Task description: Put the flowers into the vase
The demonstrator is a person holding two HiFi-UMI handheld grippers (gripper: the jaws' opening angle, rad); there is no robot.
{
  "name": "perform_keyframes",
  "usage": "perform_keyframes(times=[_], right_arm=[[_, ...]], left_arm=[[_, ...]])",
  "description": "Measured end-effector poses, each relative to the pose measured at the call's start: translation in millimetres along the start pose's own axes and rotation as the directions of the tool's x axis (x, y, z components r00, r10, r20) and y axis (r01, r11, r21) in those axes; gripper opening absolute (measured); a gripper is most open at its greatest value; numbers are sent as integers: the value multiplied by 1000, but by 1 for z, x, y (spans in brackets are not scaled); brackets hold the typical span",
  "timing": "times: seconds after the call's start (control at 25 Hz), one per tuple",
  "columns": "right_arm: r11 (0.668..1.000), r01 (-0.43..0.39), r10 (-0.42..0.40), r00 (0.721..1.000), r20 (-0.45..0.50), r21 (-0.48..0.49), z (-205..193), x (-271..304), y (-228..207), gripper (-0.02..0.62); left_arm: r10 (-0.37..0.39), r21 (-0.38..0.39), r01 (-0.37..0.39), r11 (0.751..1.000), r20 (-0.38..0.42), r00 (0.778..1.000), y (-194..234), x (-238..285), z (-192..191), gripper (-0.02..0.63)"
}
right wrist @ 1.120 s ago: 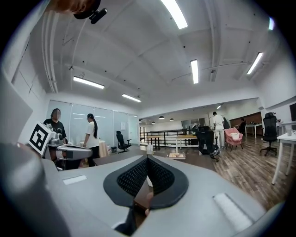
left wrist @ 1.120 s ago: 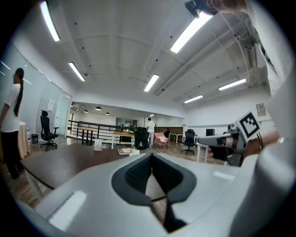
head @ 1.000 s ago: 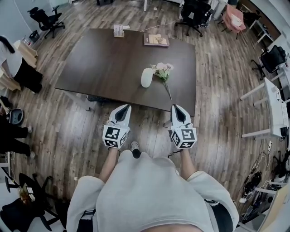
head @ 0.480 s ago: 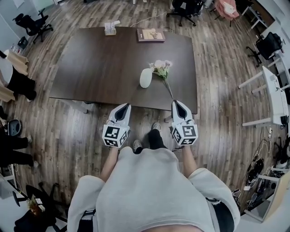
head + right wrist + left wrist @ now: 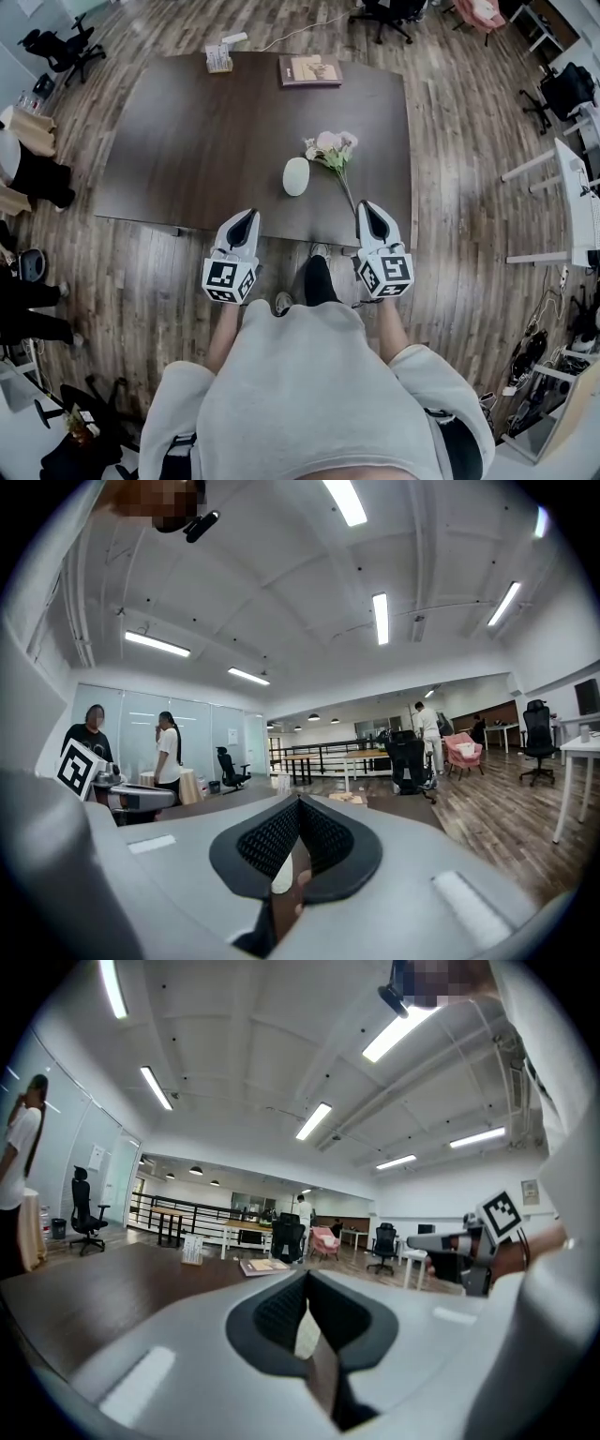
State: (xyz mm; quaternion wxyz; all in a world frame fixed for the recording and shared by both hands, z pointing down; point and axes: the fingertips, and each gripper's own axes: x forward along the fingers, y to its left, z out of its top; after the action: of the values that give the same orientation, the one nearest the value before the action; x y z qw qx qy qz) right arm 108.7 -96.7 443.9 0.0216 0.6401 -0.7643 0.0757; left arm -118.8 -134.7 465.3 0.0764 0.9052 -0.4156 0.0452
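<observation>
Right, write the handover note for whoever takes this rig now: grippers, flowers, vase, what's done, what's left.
Left hand-held gripper: shut, empty, at the near edge of the dark table.
Right hand-held gripper: shut, empty, at the same edge.
White vase sits on the table; flowers lie just right of it, stem pointing toward the right hand-held gripper.
Done: nothing; flowers not yet picked up.
Left: grasp the stem, lift, put the flowers into the vase.

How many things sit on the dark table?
4: a white vase near the front edge, flowers just right of it, a book and a small stand at the far edge. None looks hidden.
</observation>
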Motion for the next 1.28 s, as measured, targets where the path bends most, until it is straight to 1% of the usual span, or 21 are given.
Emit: perform_keyframes(times=[0.2, 0.4, 0.56, 0.72, 0.96, 1.12, 1.28], right_arm=[[999, -12, 13, 999, -31, 35, -6, 45, -43, -2], [998, -51, 53, 998, -42, 45, 2, 93, -80, -2], [995, -91, 93, 994, -57, 43, 5, 122, -102, -2], [992, -115, 118, 990, -76, 50, -1, 144, -115, -2], [989, -128, 137, 980, -143, 69, -25, 157, -110, -2], [992, -101, 115, 966, -230, 71, -59, 152, -100, -2], [995, -69, 89, 940, -328, 72, -96, 142, -93, -2]], left_arm=[[50, -5, -50, 999, -7, 999, 16, 56, 6, 9], [107, 11, -107, 994, -3, 994, 32, 107, 20, 9], [155, 11, -155, 988, -15, 988, 37, 131, 23, 9], [200, 11, -199, 980, -33, 979, 47, 143, 20, 9], [214, -15, -217, 976, -106, 971, 60, 142, -6, 9], [179, -49, -192, 980, -186, 966, 66, 138, -43, 9], [146, -93, -174, 980, -255, 956, 70, 135, -80, 9]])
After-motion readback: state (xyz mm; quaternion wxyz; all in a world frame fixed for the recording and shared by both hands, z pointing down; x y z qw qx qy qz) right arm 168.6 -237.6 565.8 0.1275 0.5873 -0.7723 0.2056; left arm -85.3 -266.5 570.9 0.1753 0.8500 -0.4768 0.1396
